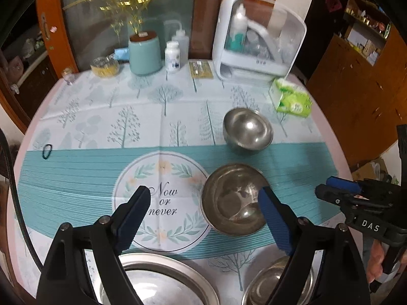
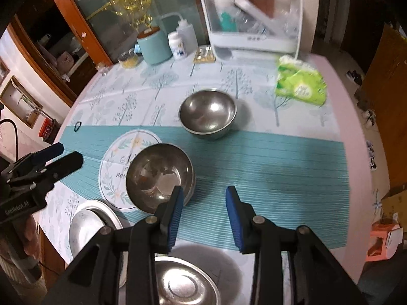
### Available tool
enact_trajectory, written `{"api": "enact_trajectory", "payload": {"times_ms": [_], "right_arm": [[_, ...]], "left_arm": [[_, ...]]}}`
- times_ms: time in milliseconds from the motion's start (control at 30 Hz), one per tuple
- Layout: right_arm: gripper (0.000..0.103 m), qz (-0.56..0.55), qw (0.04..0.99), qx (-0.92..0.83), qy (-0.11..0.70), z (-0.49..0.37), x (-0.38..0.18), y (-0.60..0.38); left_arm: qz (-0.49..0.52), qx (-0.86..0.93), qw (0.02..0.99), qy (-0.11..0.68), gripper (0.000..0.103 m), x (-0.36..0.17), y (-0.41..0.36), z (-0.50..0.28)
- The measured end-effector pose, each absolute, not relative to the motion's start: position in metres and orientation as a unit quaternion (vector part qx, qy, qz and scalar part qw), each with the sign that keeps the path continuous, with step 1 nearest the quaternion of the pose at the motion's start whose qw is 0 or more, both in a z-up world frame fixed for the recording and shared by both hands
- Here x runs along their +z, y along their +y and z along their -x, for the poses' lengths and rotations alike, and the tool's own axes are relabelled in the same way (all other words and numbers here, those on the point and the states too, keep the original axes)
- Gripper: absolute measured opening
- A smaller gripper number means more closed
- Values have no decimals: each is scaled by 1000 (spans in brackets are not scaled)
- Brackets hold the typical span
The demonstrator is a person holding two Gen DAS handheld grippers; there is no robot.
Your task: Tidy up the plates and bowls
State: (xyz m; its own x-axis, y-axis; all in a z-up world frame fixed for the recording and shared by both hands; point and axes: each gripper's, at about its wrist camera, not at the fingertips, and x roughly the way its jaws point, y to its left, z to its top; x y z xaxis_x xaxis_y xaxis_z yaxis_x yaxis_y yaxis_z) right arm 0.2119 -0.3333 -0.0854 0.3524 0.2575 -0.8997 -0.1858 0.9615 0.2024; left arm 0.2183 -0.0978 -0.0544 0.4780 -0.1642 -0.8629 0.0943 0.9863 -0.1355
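Two steel bowls noted, nothing inside, far one at 1 o'clock. Left gripper and right gripper apart, holding nothing.

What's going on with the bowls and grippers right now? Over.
Left gripper open, empty. Right gripper open, empty. Near bowl and far bowl sit apart on the tablecloth; plate nearer. Nothing blocking.

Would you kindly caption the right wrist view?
Open right gripper hovers beside near steel bowl; second bowl behind.
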Motion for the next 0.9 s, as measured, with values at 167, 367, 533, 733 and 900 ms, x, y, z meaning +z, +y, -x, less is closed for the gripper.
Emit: {"api": "enact_trajectory", "payload": {"times_ms": [167,367,533,733,900], "right_arm": [[35,-33,802,131,582,-229,-117,-317],[35,-46,779,127,612,-245,-148,-305],[35,-50,767,126,627,-250,-164,-300],[35,-55,756,127,640,-255,-177,-295],[35,-69,748,126,648,-258,-185,-296]], "left_arm": [[34,-84,841,534,85,-88,-100,-238],[39,-94,816,569,85,-128,-101,-255],[44,-104,804,583,85,-148,-101,-261],[68,-119,794,593,79,-160,-97,-266],[91,-134,771,615,42,-174,-94,-271]]}}
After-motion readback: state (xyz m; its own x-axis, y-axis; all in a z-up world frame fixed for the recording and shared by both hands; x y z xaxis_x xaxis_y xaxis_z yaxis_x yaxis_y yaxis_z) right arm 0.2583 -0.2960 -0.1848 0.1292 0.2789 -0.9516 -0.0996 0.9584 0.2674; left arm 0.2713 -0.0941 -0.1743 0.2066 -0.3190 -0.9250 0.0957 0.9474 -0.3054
